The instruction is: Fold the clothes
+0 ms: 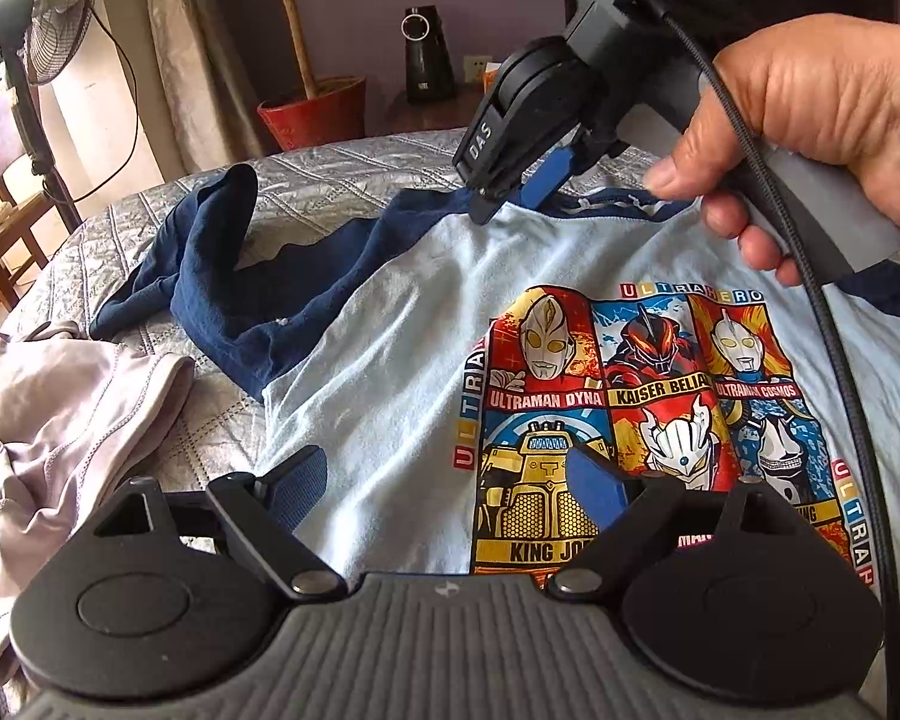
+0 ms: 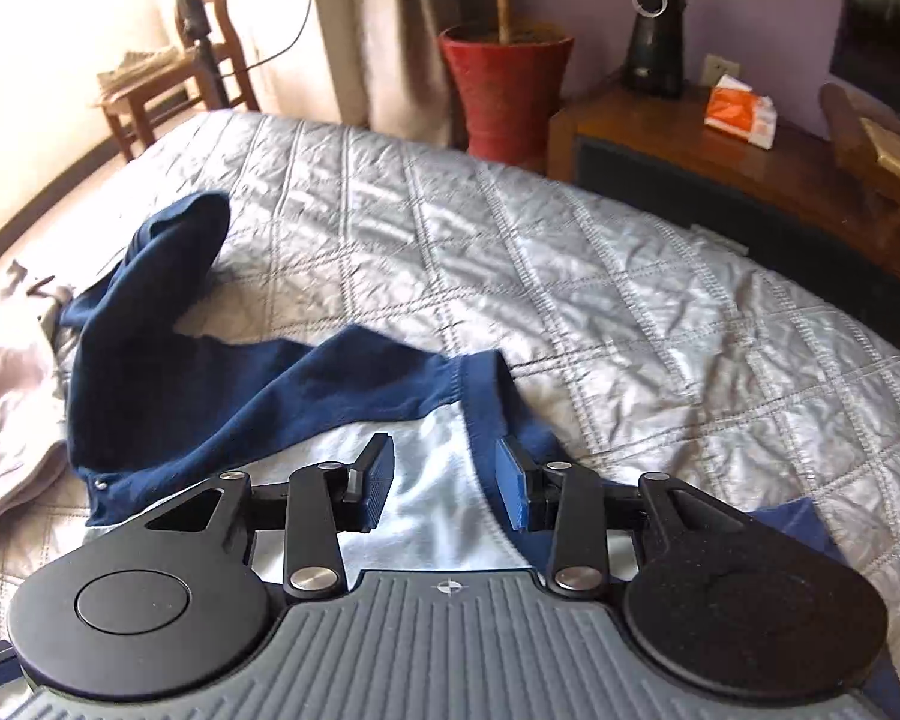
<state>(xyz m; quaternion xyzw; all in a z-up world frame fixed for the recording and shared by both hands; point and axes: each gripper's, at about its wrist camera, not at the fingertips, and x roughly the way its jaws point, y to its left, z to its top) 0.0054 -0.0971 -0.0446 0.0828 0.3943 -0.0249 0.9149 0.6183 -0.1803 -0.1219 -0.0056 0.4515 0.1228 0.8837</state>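
From the left wrist view we see the pale blue long-sleeved shirt with navy sleeves and a bright cartoon-hero print [image 1: 402, 324] spread face up on the silver-grey quilted bedspread [image 1: 342, 162]. Our left gripper [image 1: 456, 492] hangs over the lower chest of the shirt with its blue pads spread wide and nothing between them. Across the shirt, the right gripper [image 1: 519, 189], held in a person's hand [image 1: 810, 138], points down at the shoulder beside the navy neckband [image 1: 618, 204]; from this side we cannot tell whether its pads touch cloth. The navy left sleeve [image 1: 210, 276] lies bunched and kinked out to the side, and a crumpled lilac-grey garment [image 1: 72, 414] sits just beside its cuff.

From the right wrist view, the right gripper [image 2: 447, 483] has its pads partly apart, straddling the pale shoulder panel and the neckband [image 2: 486, 396], pressing on nothing that we can make out.

The risks, as we judge them: if these pads close on only the top layer at the neckband, the back layer will lag and the fold will come out skewed. The twisted sleeve, left unflattened, would get trapped as a lump inside the fold. It could also drag the lilac garment along. The black cable [image 1: 810, 276] trailing across the print could snag and rumple the smoothed front.
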